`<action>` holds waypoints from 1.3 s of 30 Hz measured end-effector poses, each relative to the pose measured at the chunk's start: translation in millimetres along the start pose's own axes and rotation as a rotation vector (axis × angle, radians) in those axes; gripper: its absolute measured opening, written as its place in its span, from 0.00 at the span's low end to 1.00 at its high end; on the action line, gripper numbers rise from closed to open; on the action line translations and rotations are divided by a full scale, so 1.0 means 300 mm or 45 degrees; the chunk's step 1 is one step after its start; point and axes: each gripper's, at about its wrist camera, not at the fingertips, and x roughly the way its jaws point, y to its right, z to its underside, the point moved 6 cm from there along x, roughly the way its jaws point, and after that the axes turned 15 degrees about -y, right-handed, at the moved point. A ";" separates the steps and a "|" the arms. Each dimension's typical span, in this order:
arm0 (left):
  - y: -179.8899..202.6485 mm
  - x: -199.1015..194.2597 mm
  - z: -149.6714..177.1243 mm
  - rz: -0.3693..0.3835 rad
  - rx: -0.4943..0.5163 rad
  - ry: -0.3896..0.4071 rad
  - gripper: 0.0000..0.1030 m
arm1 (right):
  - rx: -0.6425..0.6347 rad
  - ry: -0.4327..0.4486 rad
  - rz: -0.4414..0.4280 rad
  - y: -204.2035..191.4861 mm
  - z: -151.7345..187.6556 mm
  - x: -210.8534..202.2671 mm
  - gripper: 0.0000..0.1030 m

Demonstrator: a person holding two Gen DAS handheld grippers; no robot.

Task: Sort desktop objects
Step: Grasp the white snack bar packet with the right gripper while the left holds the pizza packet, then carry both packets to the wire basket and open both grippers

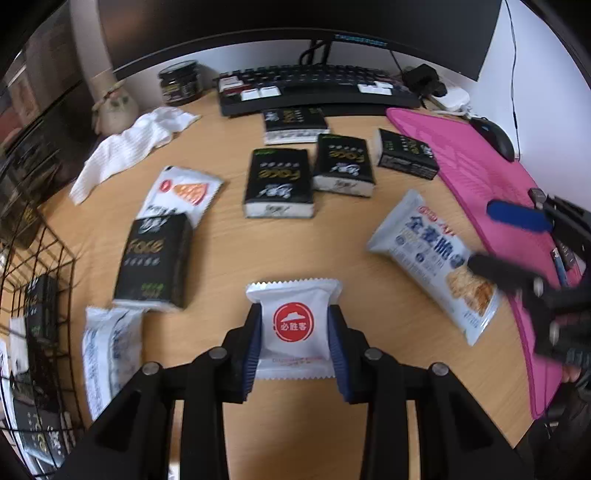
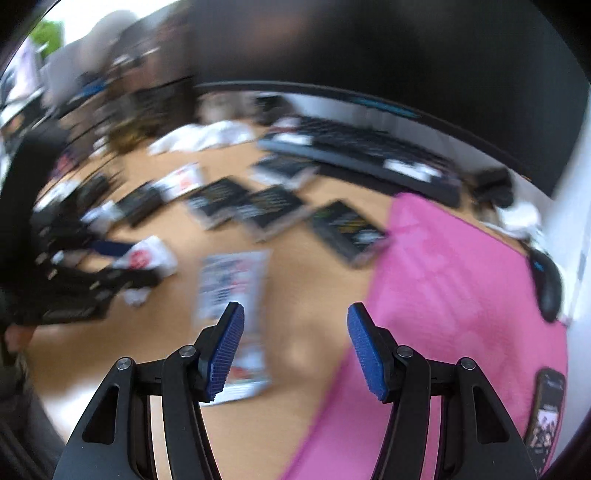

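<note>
Between the left gripper's (image 1: pixel 294 341) ribbed blue pads, a small white sachet (image 1: pixel 294 328) with crimped zigzag ends and a red round logo is pinched above the desk.

The right gripper (image 2: pixel 295 345) hangs spread and empty over the seam where a pink mat (image 2: pixel 461 280) meets the wooden desktop (image 1: pixel 229 258). Around the sachet lie glossy black tissue packs (image 1: pixel 279 182), a pale blue cracker bag (image 1: pixel 434 264) and a crumpled white cloth (image 1: pixel 129 147). A black wire basket (image 1: pixel 40 314) stands at the left edge; a keyboard (image 1: pixel 317 86) and monitor (image 1: pixel 295 26) sit behind.
</note>
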 end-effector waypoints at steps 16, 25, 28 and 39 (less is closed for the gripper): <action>-0.038 -0.101 0.048 -0.009 -0.017 0.072 0.36 | 0.005 0.019 -0.064 -0.106 -0.019 0.027 0.33; -0.038 -0.295 0.069 -0.027 -0.024 0.215 0.36 | -0.015 0.127 -0.047 -0.160 -0.061 -0.127 0.34; -0.065 -0.371 0.090 -0.031 -0.049 0.277 0.36 | -0.056 0.175 -0.043 -0.211 -0.085 -0.189 0.34; -0.273 -0.561 0.211 -0.102 -0.179 0.391 0.36 | -0.216 0.296 -0.103 -0.480 -0.196 -0.323 0.34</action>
